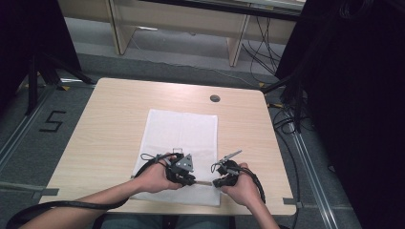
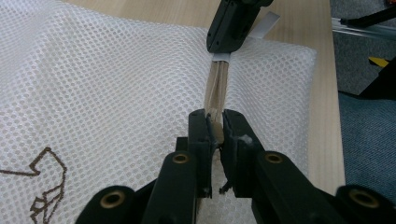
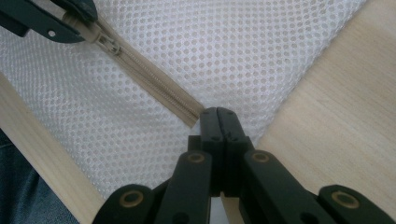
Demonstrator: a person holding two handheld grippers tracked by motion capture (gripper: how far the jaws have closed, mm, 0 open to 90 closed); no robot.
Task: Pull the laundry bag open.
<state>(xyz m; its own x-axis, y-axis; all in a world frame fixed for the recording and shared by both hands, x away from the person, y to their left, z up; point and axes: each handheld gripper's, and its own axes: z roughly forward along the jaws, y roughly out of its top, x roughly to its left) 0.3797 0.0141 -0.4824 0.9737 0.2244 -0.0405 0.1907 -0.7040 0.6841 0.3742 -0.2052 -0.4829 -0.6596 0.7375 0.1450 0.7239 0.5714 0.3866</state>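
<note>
Both tongs work at the near edge of the table (image 1: 110, 102), where a white mesh bag (image 1: 181, 129) lies flat, running from the middle of the table down to that edge. Our left gripper (image 2: 215, 122) has its jaws drawn in narrow on the slider end of the tan zipper (image 2: 217, 86), and we see the pull pinched between its two black fingers (image 2: 236, 128). In the right gripper view the same tongs come in at the top left corner, with the slider (image 3: 105, 42) just outside their tips. Our right gripper (image 3: 217, 114) has its jaws pressed together at the other end of the zipper, at the bag's near right corner; they seem to hold the mesh or the zipper tape there, though we cannot tell which. From above, the left gripper (image 1: 185, 172) and right gripper (image 1: 223, 177) sit close together, facing each other along the bag's near edge, with a short length of zipper (image 1: 204, 182) taut between them. A brown printed mark (image 2: 44, 184) shows on the mesh beside the left tongs.
</note>
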